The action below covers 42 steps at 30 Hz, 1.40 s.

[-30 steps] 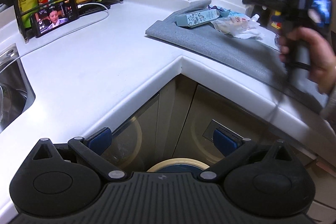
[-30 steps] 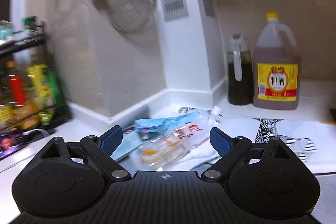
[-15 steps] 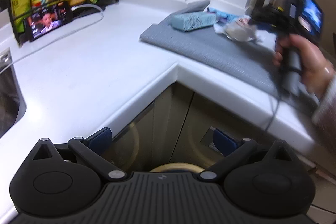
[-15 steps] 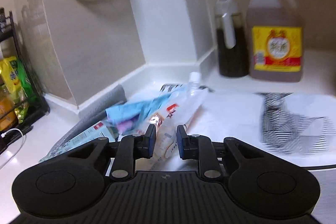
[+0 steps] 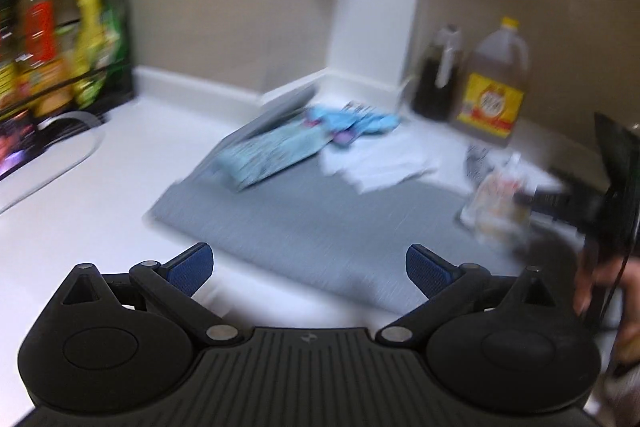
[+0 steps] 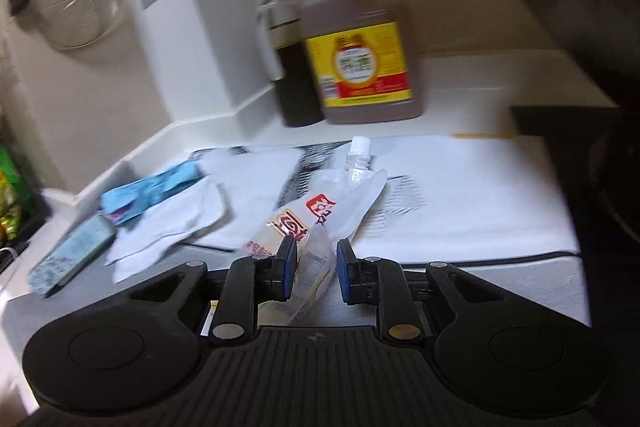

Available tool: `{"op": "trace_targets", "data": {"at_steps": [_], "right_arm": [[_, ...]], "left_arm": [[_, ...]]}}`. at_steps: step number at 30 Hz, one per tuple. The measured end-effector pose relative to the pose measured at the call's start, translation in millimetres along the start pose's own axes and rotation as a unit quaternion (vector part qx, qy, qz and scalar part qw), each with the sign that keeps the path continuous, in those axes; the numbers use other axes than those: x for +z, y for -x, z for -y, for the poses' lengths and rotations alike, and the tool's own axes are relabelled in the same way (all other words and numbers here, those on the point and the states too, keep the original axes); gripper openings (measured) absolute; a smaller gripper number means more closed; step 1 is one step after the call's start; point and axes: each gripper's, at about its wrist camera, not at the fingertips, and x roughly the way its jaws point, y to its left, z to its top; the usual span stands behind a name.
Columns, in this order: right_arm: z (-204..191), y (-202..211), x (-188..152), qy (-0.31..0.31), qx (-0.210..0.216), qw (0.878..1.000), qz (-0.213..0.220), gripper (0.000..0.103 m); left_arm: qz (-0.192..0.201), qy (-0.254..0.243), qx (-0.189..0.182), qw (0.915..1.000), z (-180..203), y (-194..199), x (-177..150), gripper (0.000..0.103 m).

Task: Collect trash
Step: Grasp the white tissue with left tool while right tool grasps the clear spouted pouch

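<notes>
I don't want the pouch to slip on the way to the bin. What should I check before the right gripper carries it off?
1. Right gripper closed on the spouted pouch: ok, the pads pinch its lower end.
2. Pouch clear of the grey mat: cannot tell, blur hides its underside.
3. Spout cap on: ok, white cap in place.
4. Pouch free of the white paper towel: ok, the towel lies apart to the left.
5. Left gripper free for the next piece: ok, open and holding nothing.
6. Bin in reach: cannot tell, no bin shows in either view.
</notes>
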Motion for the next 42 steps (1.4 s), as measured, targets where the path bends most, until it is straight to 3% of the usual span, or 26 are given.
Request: {"op": "trace_targets", "data": {"at_steps": [6,12,15,19,21,23,24,25,27,29,42], "right_arm": [[20,-9,-5,-0.042,0.015,0.999,-0.015,0.032],[8,-10,-7,-0.010,0.014,1.000,-0.019,0.047],[10,-12,-7,-0.016,0.018,0.999,-0.021,0.049],[8,-13,-6,-0.011,0.026,0.999,-0.023,0.059],[7,-13,-6,-0.009,0.030,0.999,-0.024,0.061],[8,-13,-6,-0.014,0.032,0.999,-0.023,0.061],[9,-13,-6,-0.017,0.033,0.999,-0.022,0.061],[10,-13,-6,-0.019,0.033,0.999,-0.021,0.060],[11,-13,-6,-0.024,0.028,0.999,-0.020,0.040],[15,-12,-7,-0.038,0.030,0.999,-0.018,0.032],[17,1,-4,-0.048,0.043,0.997,0.034,0.025]], "left_arm": [[0.007,-0.015,-0.035,0.9993,36,-74,35,0.103],[-0.029,-0.069,-0.077,0.9942,74,-153,55,0.103],[-0.050,-0.105,-0.077,0.9902,90,-182,56,0.103],[-0.076,-0.128,-0.067,0.9866,99,-207,53,0.102],[-0.078,-0.112,-0.076,0.9877,96,-210,54,0.088],[-0.078,-0.096,-0.082,0.9890,90,-209,56,0.043],[-0.083,-0.090,-0.088,0.9886,87,-208,58,0.030],[-0.090,-0.083,-0.095,0.9880,84,-207,60,0.004],[-0.095,-0.059,-0.110,0.9877,76,-199,64,0.002],[-0.077,-0.055,-0.118,0.9884,72,-183,66,0.002],[0.008,-0.017,-0.147,0.9889,39,-51,55,0.002]]}}
